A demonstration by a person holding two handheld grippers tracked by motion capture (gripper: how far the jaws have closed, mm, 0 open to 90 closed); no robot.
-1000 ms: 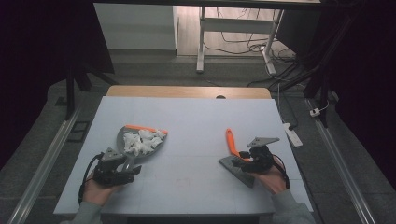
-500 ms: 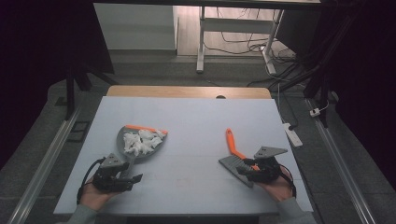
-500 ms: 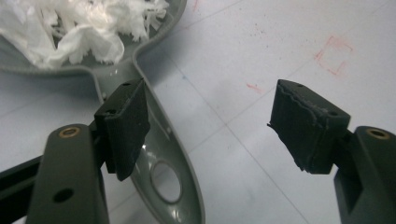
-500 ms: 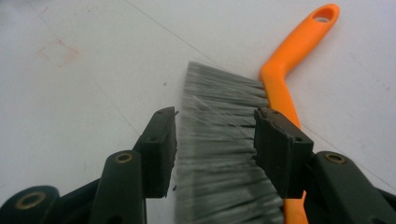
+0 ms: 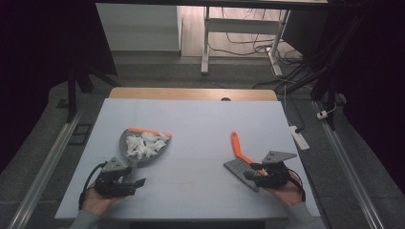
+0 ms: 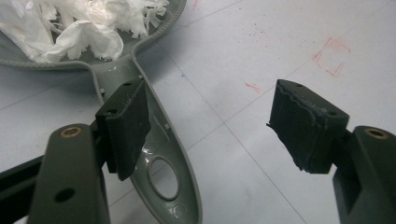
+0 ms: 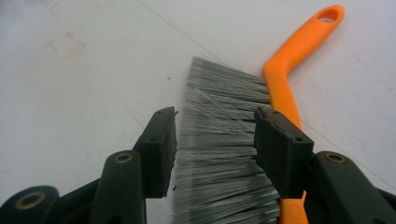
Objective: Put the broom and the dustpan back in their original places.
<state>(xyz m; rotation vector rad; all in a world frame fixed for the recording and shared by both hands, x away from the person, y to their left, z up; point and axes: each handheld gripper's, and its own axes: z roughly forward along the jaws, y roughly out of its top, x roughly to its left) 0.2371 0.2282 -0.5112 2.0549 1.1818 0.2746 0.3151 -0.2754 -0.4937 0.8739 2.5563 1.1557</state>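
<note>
Now brush [image 7: 229, 154] lies between right claw's [image 7: 215, 149] jaws.

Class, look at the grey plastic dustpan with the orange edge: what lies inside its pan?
Inside the grey plastic dustpan with the orange edge lies a heap of torn white paper scraps. The scraps cover most of the pan's floor, so anything beneath them cannot be seen.

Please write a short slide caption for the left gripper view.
Open left gripper above the grey dustpan handle, shredded white paper in the pan.
</note>
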